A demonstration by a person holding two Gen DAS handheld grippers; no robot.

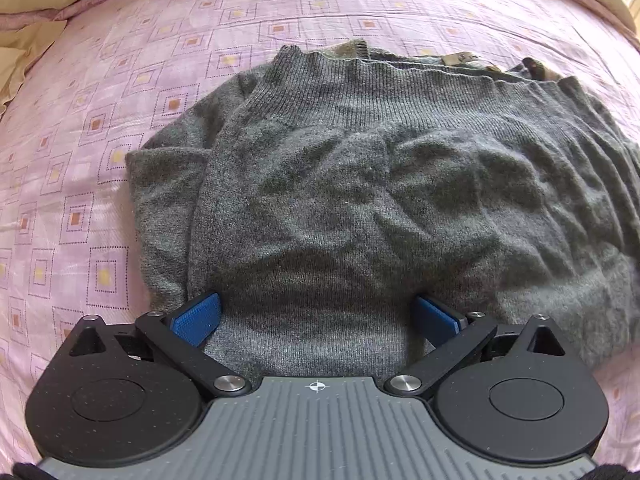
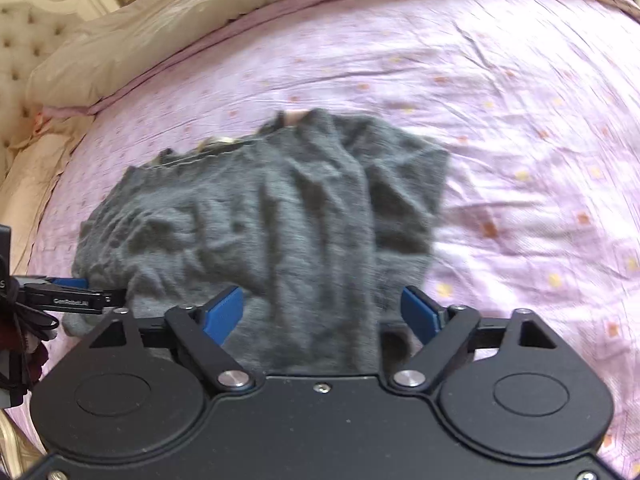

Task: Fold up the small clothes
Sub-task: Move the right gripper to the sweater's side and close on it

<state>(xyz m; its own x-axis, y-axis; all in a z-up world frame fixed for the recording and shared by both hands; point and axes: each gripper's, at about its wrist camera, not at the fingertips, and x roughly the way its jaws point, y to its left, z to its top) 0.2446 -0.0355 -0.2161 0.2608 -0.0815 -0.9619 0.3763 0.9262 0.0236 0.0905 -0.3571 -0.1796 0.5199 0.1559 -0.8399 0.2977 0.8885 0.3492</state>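
Pink patterned bed sheet (image 1: 80,184), beige pillows (image 2: 120,52) and tufted headboard (image 2: 24,40) behind. Grey sweater (image 1: 360,184) lying rumpled mid-bed, bare sheet all round. Left claw (image 1: 316,316) and right claw (image 2: 322,308) both spread wide over near hem.

White lettering is showing on the side of the left gripper (image 2: 76,294), reading roughly "GenRobot.AI". It is blurring slightly. Nothing else is reading legibly anywhere.
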